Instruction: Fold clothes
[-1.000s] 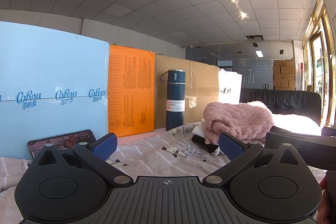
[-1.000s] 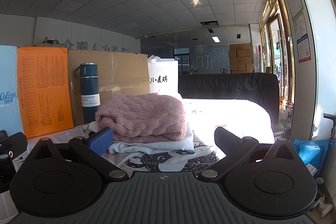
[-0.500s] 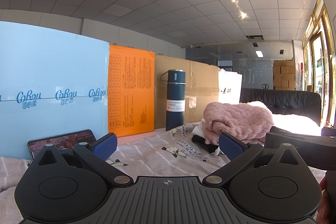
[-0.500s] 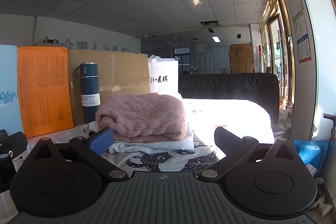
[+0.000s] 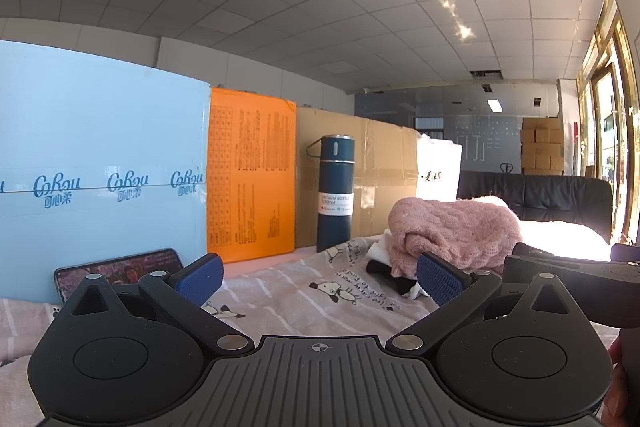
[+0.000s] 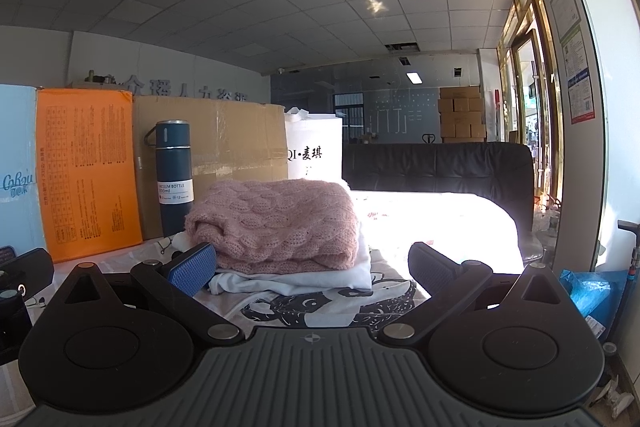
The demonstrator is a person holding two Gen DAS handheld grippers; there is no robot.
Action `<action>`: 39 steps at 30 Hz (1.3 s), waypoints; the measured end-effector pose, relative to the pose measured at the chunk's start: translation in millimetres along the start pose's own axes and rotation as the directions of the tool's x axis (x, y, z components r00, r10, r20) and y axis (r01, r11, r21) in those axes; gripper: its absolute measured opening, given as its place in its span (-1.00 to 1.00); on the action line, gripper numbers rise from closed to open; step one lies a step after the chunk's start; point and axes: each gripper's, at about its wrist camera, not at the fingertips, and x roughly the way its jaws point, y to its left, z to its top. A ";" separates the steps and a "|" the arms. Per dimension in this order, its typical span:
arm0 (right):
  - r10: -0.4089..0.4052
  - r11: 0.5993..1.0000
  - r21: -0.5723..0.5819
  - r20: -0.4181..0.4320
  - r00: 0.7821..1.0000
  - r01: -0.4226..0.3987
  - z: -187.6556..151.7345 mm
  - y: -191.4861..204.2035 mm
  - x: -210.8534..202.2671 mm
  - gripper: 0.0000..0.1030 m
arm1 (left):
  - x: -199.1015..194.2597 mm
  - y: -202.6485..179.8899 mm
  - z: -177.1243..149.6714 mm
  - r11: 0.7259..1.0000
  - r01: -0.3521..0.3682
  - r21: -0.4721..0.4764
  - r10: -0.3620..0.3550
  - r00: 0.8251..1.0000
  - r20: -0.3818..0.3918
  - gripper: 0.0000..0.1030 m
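A folded pink knit sweater (image 6: 276,223) tops a stack of clothes, lying on a folded white garment (image 6: 320,273) and a white shirt with a black print (image 6: 320,307). In the left wrist view the same pink sweater (image 5: 456,227) sits at the right on a pink striped cloth with dog prints (image 5: 312,299). My left gripper (image 5: 320,277) is open and low over that cloth, holding nothing. My right gripper (image 6: 312,267) is open just in front of the stack, nothing between its fingers. The right gripper's body (image 5: 572,279) shows at the left view's right edge.
A dark blue vacuum bottle (image 5: 335,193) stands behind the cloth. Blue (image 5: 100,167), orange (image 5: 250,175) and cardboard (image 5: 380,179) panels wall the back. A phone (image 5: 116,271) leans at the left. A white bag (image 6: 316,151) and black sofa (image 6: 440,167) lie beyond.
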 end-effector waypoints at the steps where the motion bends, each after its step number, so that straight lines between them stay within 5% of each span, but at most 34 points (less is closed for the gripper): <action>1: 0.001 1.000 0.001 0.000 1.000 -0.001 0.0 -0.2 0.0 1.00 | 0.0 0.0 0.0 1.000 0.000 0.000 0.000 1.000 0.000 1.00; 14: 0.006 1.000 -0.001 -0.004 1.000 -0.006 0.4 0.9 -0.2 1.00 | -2.7 0.5 0.4 1.000 -0.004 -0.003 0.004 1.000 0.010 1.00; 24: 0.040 0.999 0.021 -0.025 0.999 -0.039 1.2 -1.1 3.0 1.00 | -23.2 1.6 10.6 0.998 -0.061 0.005 0.060 0.990 0.128 1.00; 32: 0.133 0.985 0.112 0.003 0.991 -0.132 2.9 -9.9 -2.9 1.00 | -70.6 -21.1 31.9 0.977 -0.174 0.126 0.133 0.950 0.284 1.00; 39: 0.253 0.933 0.202 0.221 0.942 -0.298 1.3 -20.8 -32.9 1.00 | -129.6 -10.4 47.5 0.948 -0.295 0.122 0.240 0.909 0.340 1.00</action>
